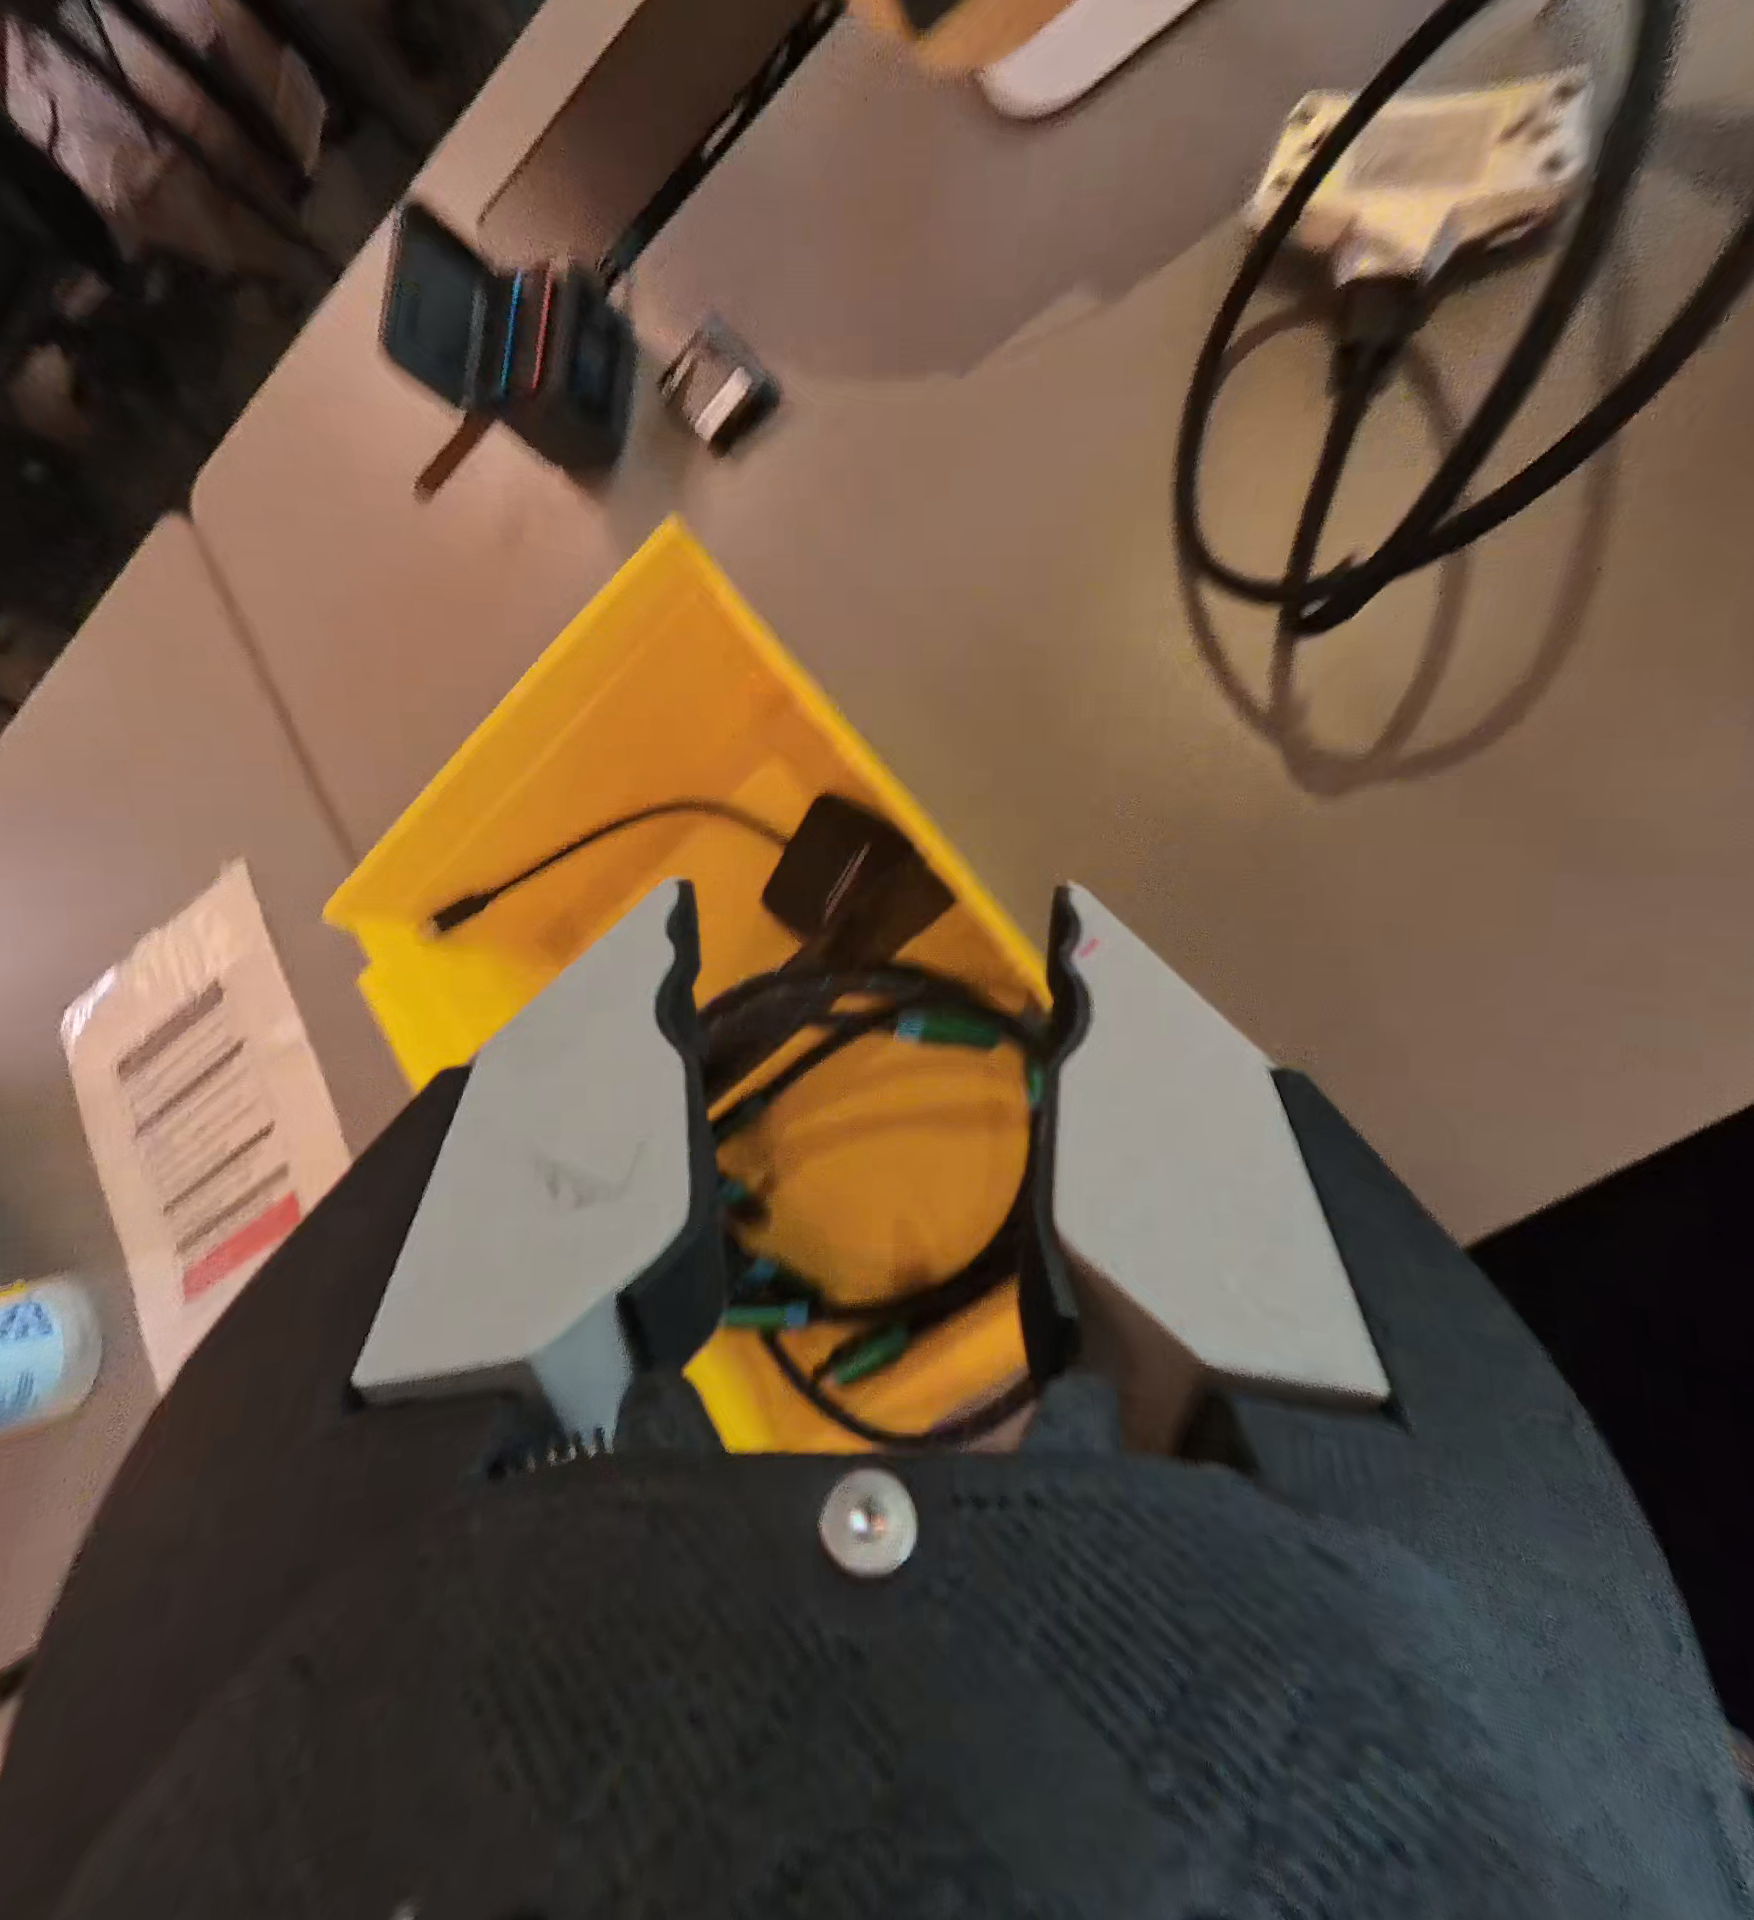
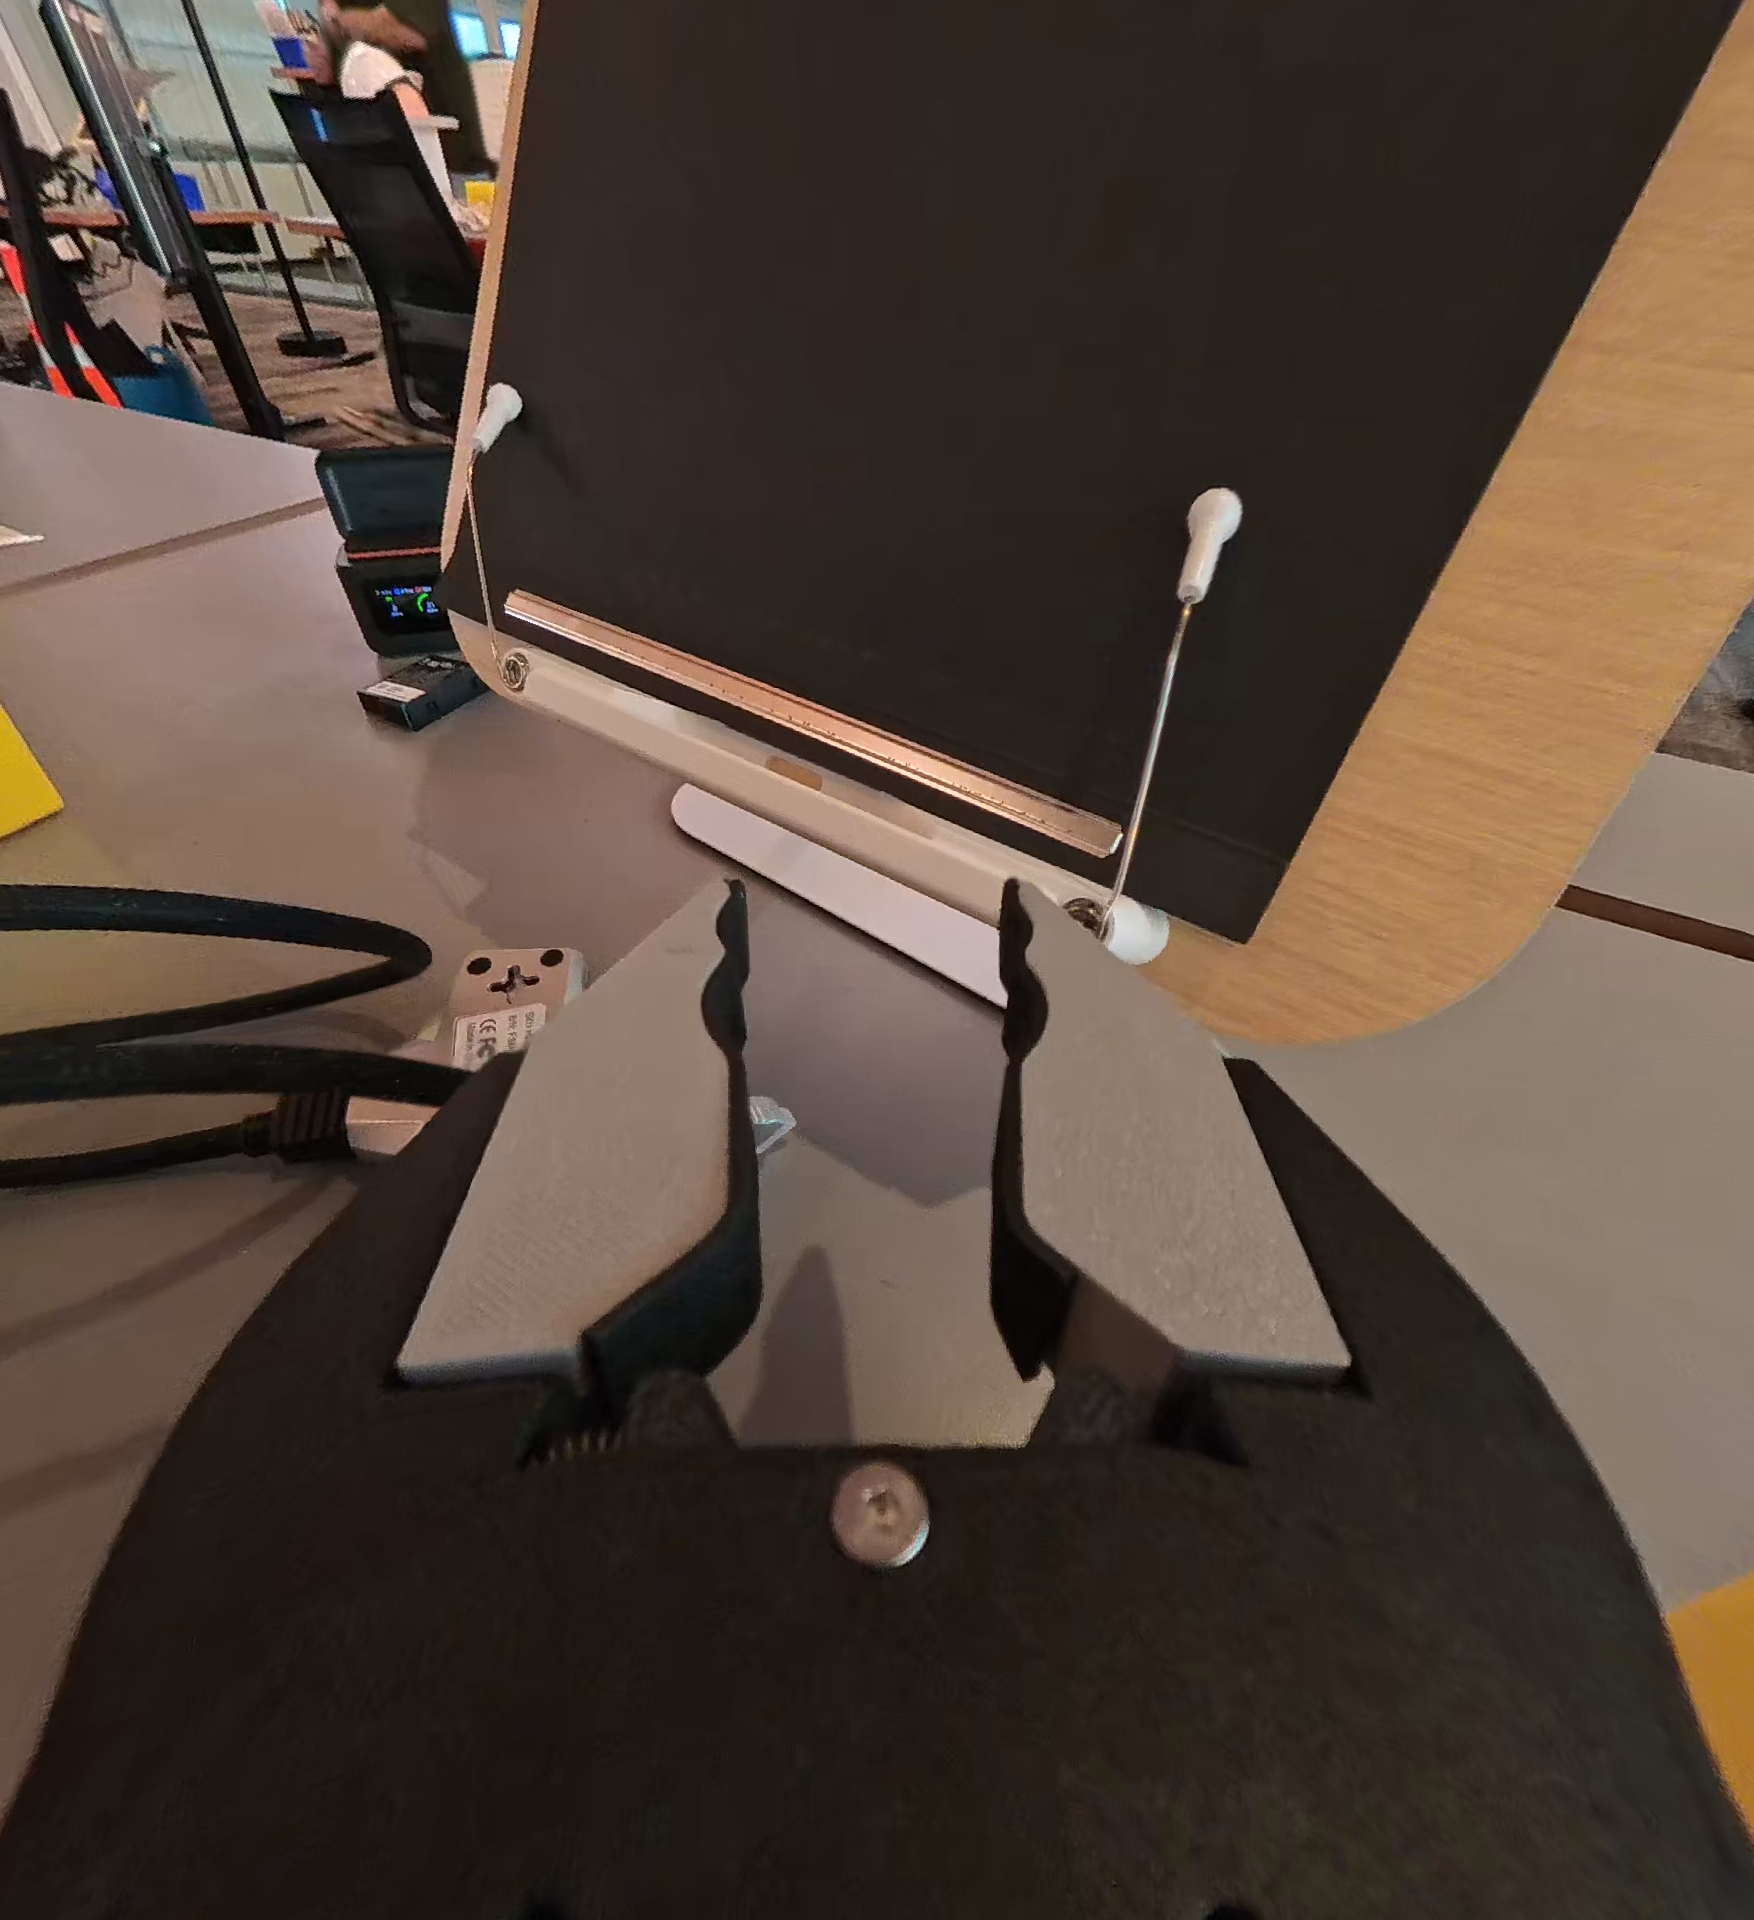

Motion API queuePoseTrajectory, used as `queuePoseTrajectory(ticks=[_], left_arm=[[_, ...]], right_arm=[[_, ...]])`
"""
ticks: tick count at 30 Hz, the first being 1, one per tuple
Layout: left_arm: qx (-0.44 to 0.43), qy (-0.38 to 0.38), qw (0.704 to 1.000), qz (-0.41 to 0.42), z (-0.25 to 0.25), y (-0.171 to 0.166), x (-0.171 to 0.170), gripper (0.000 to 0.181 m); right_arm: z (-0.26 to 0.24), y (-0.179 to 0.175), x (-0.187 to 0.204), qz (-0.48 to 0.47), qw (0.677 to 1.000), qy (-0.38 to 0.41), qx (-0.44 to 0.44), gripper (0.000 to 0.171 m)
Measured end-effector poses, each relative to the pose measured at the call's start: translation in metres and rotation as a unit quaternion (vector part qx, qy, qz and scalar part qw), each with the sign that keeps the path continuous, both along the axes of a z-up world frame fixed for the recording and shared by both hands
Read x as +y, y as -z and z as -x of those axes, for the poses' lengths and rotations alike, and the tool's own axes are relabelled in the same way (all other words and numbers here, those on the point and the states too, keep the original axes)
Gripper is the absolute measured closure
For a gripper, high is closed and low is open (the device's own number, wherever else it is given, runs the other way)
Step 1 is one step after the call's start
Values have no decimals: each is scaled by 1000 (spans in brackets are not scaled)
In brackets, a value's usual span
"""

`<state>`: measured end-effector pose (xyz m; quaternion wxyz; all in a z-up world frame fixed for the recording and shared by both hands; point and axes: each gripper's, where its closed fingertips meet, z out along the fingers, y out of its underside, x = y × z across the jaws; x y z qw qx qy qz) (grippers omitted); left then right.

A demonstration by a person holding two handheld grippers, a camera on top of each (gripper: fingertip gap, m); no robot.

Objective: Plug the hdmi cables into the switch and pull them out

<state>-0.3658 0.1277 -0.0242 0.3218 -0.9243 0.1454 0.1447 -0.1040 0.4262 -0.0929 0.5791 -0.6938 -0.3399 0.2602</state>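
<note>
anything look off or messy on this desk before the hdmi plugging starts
Nothing looks damaged or spilled. The main oddity: the switch lies upside down, mounting slots and label facing up, with a black cable already plugged in. A tangle of thin wires sits loosely in the yellow bin. Both grippers are open and empty.

Switch (image 2: 499, 1023) half hidden behind right claw's finger (image 2: 624, 1122); left view motion-blurred

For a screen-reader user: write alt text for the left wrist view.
The open left gripper hangs empty over a yellow bin holding a coil of thin black cables with green ends and a small black adapter. Farther off on the grey table, a thick black HDMI cable loops by the pale switch. The picture is blurred.
</note>
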Motion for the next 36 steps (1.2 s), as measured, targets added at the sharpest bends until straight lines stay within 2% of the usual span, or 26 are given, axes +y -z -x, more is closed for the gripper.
queuePoseTrajectory(ticks=[1,3,4,7,11,17,19,21,22,24,27,31,36], left_arm=[[0,-12,1000,12,14,3,-11,120],[17,-9,999,51,40,16,-33,148],[28,-11,998,57,53,22,-39,151],[97,-29,992,69,94,42,-51,132],[133,-27,988,73,119,65,-47,134],[112,61,991,38,87,72,-19,144],[149,62,986,45,91,74,-13,158],[144,72,984,71,89,84,-14,166],[137,73,985,78,87,89,-14,169],[131,74,985,84,84,93,-15,162],[133,72,985,89,82,92,-19,171],[174,48,978,102,95,67,-31,176],[210,-26,977,-4,116,-37,-42,177]], right_arm=[[0,0,0,-1,1000,2,-2,126],[0,2,0,1,1000,3,-3,126],[0,3,0,4,1000,1,-3,126],[1,5,-2,8,1000,-3,-4,125],[2,7,-2,7,1000,-4,-11,125],[3,10,0,13,1000,-6,-13,126],[4,12,1,15,1000,-8,-15,126],[6,14,0,19,1000,-13,-18,126],[8,15,-1,20,1000,-16,-18,127],[9,16,-2,21,999,-19,-20,127],[10,15,-4,19,999,-22,-20,128],[11,14,-7,18,999,-27,-21,128],[11,12,-7,22,999,-30,-13,129]])
